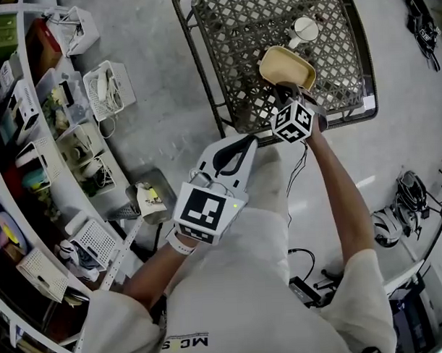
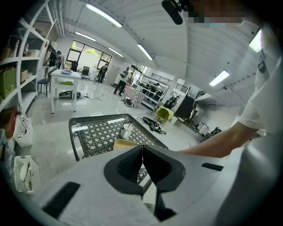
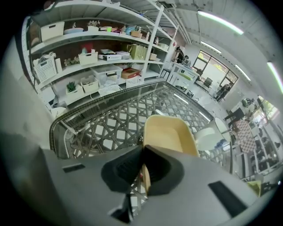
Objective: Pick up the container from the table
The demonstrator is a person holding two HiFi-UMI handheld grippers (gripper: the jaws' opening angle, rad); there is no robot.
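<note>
A pale yellow rectangular container (image 1: 285,64) is over the near part of a dark lattice table (image 1: 231,41). My right gripper (image 1: 289,89) is shut on the container's near rim. In the right gripper view the container (image 3: 170,132) stretches away from the closed jaws, its rim pinched between them (image 3: 143,164). I cannot tell whether it rests on the table or is just off it. My left gripper (image 1: 246,141) hangs off the table's near edge, over the floor, shut with nothing in it (image 2: 142,149). From there the container (image 2: 125,143) peeks over the jaws.
A white cup (image 1: 303,29) stands on the table just beyond the container. Curved white shelves (image 1: 31,142) with baskets and boxes run along the left. Cables and a power brick (image 1: 306,286) lie on the floor near the person's feet, and dark gear (image 1: 408,194) lies at the right.
</note>
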